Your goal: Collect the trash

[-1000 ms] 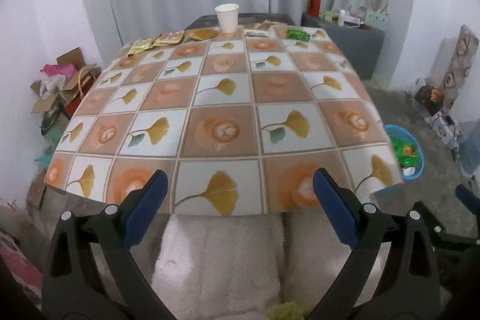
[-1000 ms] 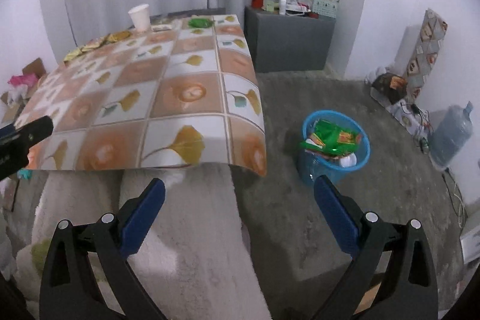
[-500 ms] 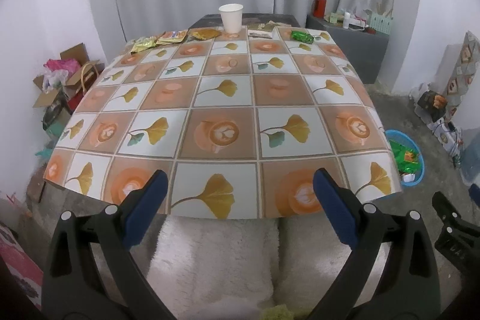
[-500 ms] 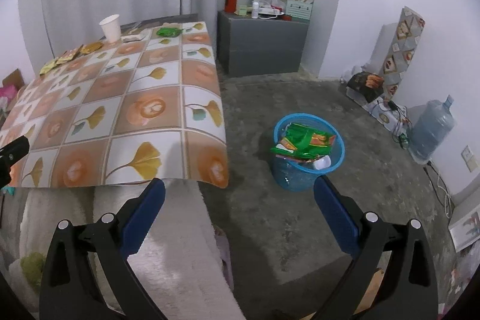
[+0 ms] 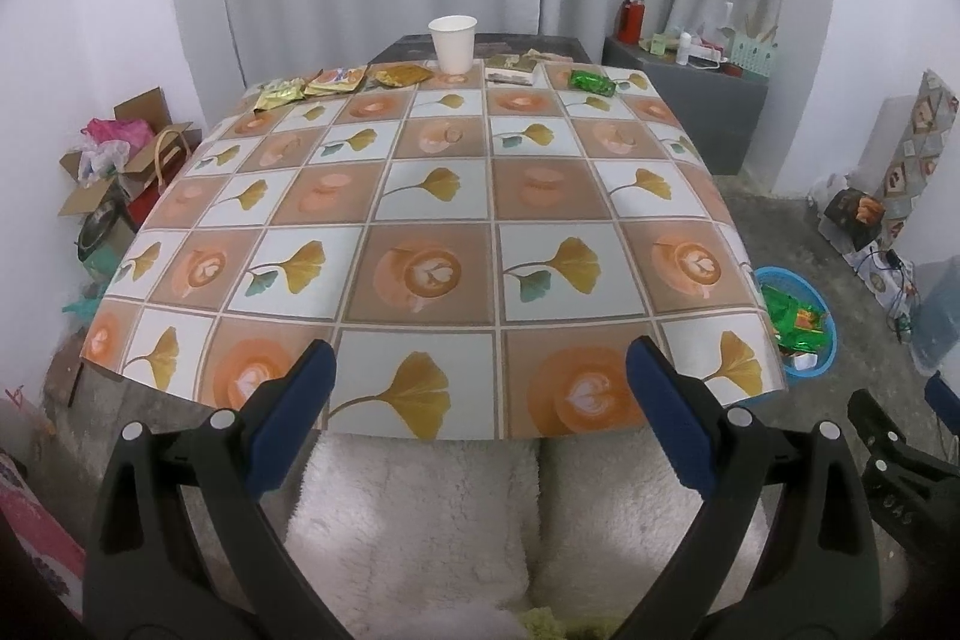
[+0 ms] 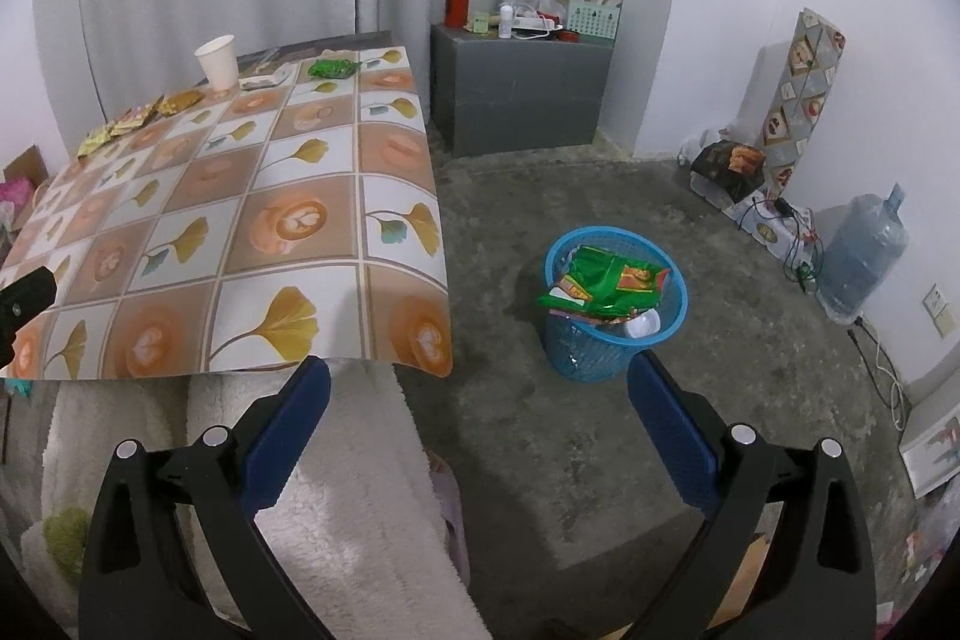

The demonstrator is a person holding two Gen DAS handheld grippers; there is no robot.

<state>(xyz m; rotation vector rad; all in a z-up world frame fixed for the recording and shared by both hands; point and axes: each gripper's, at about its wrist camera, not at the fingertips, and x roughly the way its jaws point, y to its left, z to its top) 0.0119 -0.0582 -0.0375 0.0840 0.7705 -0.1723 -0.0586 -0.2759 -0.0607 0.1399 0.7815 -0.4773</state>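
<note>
Trash lies along the far edge of the table: a white paper cup, gold and orange snack wrappers, a flat packet and a green wrapper. The cup and the green wrapper also show in the right wrist view. A blue basket on the floor to the table's right holds green wrappers. My left gripper is open and empty at the table's near edge. My right gripper is open and empty, above the floor near the basket.
A white fluffy seat sits under the table's near edge. A grey cabinet with bottles stands at the back right. Cardboard boxes are left of the table. A water jug and bags line the right wall.
Both grippers have drawn back and risen. The right view has swung right, bringing the basket toward the middle. Both stay open and empty.
</note>
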